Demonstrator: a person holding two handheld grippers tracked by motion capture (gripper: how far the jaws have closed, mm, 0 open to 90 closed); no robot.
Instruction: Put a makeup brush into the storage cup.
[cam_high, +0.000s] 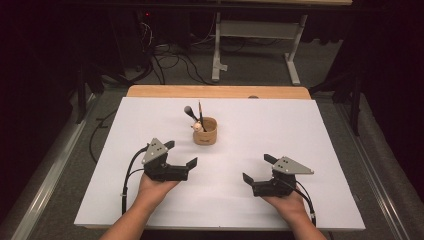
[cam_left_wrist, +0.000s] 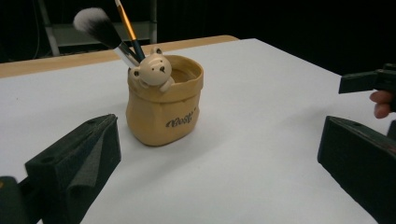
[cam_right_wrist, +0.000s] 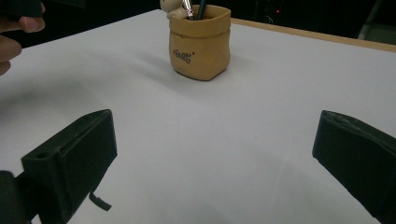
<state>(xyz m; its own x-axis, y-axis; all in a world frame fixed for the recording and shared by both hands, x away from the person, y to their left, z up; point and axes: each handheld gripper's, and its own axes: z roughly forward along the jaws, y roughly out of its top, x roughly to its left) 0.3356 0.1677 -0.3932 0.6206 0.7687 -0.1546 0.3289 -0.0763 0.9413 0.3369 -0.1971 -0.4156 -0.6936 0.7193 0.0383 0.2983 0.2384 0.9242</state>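
A tan bag-shaped holder (cam_high: 205, 131) with a small bear figure (cam_left_wrist: 154, 70) on its rim stands on the white sheet (cam_high: 280, 120), a little behind the middle. A fluffy makeup brush (cam_left_wrist: 95, 25) and a thin brush (cam_left_wrist: 127, 24) stand in it. My left gripper (cam_high: 181, 153) rests front left of the holder, open, nothing between its jaws. My right gripper (cam_high: 258, 167) rests front right, open and empty too. Both point inward toward the holder (cam_right_wrist: 200, 43), well apart from it.
The white sheet covers a wooden table (cam_high: 215, 91) whose far edge shows. Beyond it lie floor cables (cam_high: 170, 60) and a white metal frame (cam_high: 257, 45). Dark stands (cam_high: 82, 90) flank the table. The other hand's fingers (cam_left_wrist: 381, 103) show at the left gripper view's right edge.
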